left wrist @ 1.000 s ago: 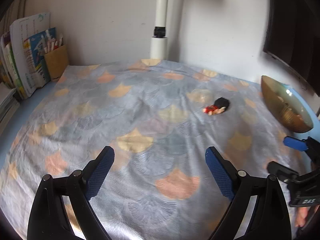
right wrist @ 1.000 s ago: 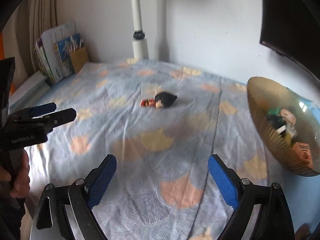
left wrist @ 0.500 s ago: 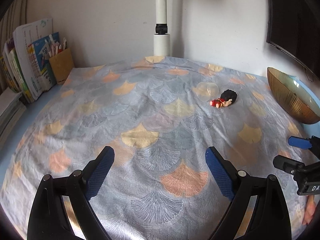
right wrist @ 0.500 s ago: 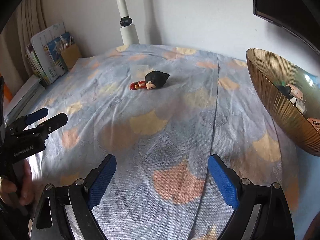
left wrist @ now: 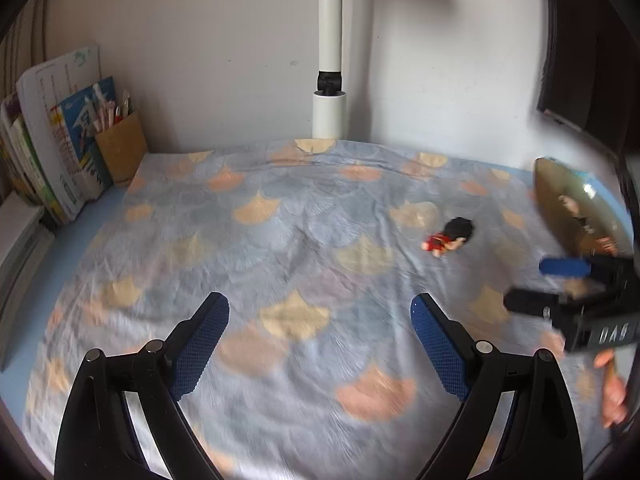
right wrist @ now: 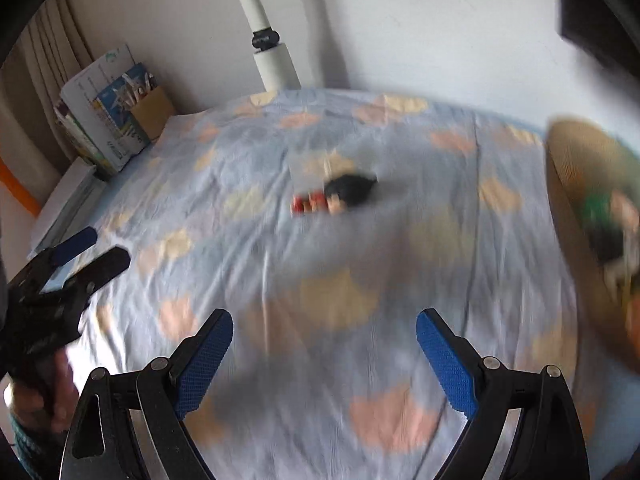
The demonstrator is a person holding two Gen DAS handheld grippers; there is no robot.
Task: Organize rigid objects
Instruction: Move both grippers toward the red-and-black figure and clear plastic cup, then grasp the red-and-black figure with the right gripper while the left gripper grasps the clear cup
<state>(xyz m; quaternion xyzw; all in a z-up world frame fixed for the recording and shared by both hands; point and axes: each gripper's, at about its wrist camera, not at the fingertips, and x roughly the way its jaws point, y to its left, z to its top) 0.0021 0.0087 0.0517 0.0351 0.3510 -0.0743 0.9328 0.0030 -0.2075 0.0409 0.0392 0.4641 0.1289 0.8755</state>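
Note:
A small toy figure (left wrist: 450, 235) with black hair and a red outfit lies on the patterned blue cloth; it also shows blurred in the right wrist view (right wrist: 336, 196). A gold ribbed bowl (left wrist: 568, 204) holding several small toys stands at the right, also seen in the right wrist view (right wrist: 576, 176). My left gripper (left wrist: 320, 340) is open and empty, well short of the figure. My right gripper (right wrist: 324, 356) is open and empty, also short of the figure. Each gripper shows in the other's view, the right one (left wrist: 560, 284) near the bowl, the left one (right wrist: 80, 256) at the left.
The cloth (left wrist: 280, 240) covers the table. A white lamp post (left wrist: 330, 92) stands at the back wall. Books (left wrist: 60, 140) and a brown pen holder (left wrist: 120, 148) stand at the back left. A dark screen (left wrist: 592, 60) hangs at the upper right.
Both grippers stay open and empty while the views shift and blur. The right gripper has moved closer to the figure and bowl. The figure has not moved on the cloth.

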